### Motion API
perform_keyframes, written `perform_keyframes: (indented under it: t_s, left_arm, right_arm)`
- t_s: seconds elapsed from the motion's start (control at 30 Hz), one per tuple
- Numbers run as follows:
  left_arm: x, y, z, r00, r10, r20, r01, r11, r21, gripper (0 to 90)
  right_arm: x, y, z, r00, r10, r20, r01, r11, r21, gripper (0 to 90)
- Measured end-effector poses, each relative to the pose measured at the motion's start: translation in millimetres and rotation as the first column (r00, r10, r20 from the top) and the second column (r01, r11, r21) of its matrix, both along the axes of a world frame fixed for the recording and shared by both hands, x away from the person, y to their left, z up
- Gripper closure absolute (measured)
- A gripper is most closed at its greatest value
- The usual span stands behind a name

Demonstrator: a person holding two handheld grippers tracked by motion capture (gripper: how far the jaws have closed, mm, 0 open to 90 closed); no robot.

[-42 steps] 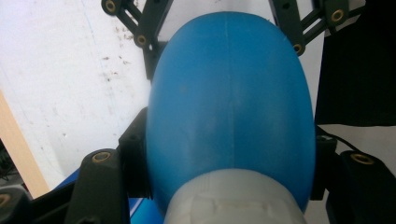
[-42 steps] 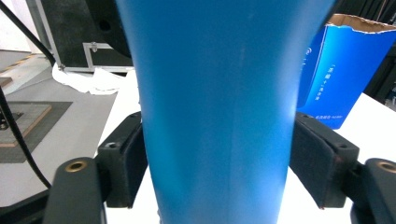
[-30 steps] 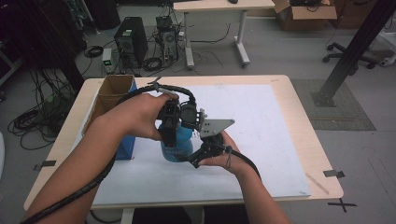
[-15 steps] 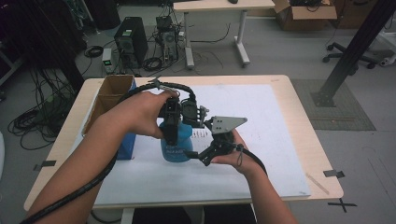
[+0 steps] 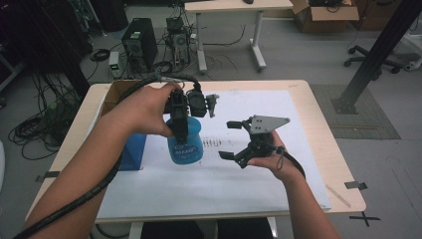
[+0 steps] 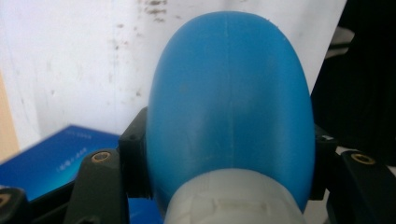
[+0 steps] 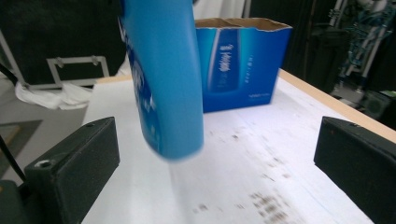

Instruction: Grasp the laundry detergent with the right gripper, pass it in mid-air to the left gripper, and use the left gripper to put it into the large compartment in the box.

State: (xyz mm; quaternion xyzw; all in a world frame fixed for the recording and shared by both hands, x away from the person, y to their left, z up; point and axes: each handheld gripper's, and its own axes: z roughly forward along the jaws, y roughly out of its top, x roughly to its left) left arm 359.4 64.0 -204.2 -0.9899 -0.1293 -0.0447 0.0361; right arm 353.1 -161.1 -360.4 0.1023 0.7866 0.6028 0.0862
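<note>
- The left gripper (image 5: 180, 130) is clamped on a blue bottle (image 5: 185, 142), jaws on either side just below its white neck, as the left gripper view shows (image 6: 231, 126).
- The blue bottle hangs in that grip, clear of the white sheet (image 5: 224, 174), over the left-middle part of the table (image 5: 318, 124); in the right gripper view its base (image 7: 168, 93) floats above the paper, slightly blurred.
- The right gripper (image 5: 230, 140) is held just to the right of the bottle, apart from it, jaws wide apart and holding nothing; both black pads (image 7: 77, 163) frame the bottle in its own view.
- A blue carton (image 5: 130, 149) with an open cardboard top stands near the left edge of the table, just beside the bottle on its left; the right gripper view shows it behind the bottle (image 7: 243, 65).
- The white sheet covers most of the tabletop and carries dark smudges near its middle.
- A cable (image 5: 89, 194) trails from the left gripper along the person's left forearm toward the table's near edge.
</note>
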Motion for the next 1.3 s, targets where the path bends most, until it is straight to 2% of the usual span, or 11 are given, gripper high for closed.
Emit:
perform_keyframes:
  t_s: [0.2,0.23,0.5,0.67,0.7,0.87,1.0,1.07,1.13,1.23,1.3]
  left_arm:
    - [12.1,10.3,15.5,0.9889,0.148,-0.015,-0.148,0.9888,-0.017,38.0]
    - [12.1,10.3,15.5,0.9889,0.148,-0.015,-0.148,0.9888,-0.017,38.0]
    - [20.3,20.7,35.8,0.9509,0.309,0.011,-0.309,0.9509,-0.014,38.0]
    - [25.8,29.4,48.4,0.9112,0.411,0.02,-0.411,0.9114,-0.019,38.0]
    - [27.0,32.4,51.1,0.8968,0.442,0.017,-0.441,0.8968,-0.03,38.0]
    - [31.0,44.9,63.7,0.8497,0.527,-0.002,-0.527,0.8484,-0.053,38.0]
    - [33.6,54.6,77.3,0.8197,0.573,-0.003,-0.572,0.8185,-0.053,38.0]
    - [34.1,58.4,82.1,0.7973,0.604,0.01,-0.601,0.7956,-0.073,38.0]
    - [36.4,62.4,85.3,0.7868,0.617,0.016,-0.615,0.7858,-0.067,38.0]
    - [39.9,69.4,87.7,0.7537,0.657,0.004,-0.655,0.7518,-0.076,38.1]
    - [43.3,77.1,91.1,0.7455,0.666,-0.013,-0.665,0.7425,-0.079,38.0]
  right_arm:
    - [6.3,-23.7,11.6,0.9992,-0.038,0.013,0.039,0.999,-0.026,0.0]
    - [7.5,-27.6,13.6,0.9988,-0.046,0.015,0.047,0.998,-0.038,0.0]
    - [11.0,-42.8,17.6,0.9977,-0.066,0.013,0.067,0.996,-0.051,0.0]
    - [13.0,-51.5,18.5,0.9969,-0.078,0.004,0.078,0.995,-0.068,0.0]
    - [13.3,-52.9,19.0,0.9967,-0.081,0.004,0.081,0.994,-0.071,0.0]
    - [15.2,-60.2,23.2,0.9943,-0.107,0.009,0.107,0.99,-0.095,0.0]
    - [16.9,-64.9,24.3,0.9935,-0.113,0.011,0.114,0.99,-0.084,0.0]
    - [17.7,-65.7,24.3,0.9931,-0.117,0.011,0.117,0.989,-0.086,0.0]
    - [18.4,-65.8,24.3,0.993,-0.118,0.01,0.118,0.99,-0.082,0.0]
    - [19.0,-65.5,24.8,0.992,-0.126,0.015,0.127,0.987,-0.096,0.0]
    - [19.0,-65.5,25.3,0.9919,-0.126,0.015,0.127,0.987,-0.094,0.1]
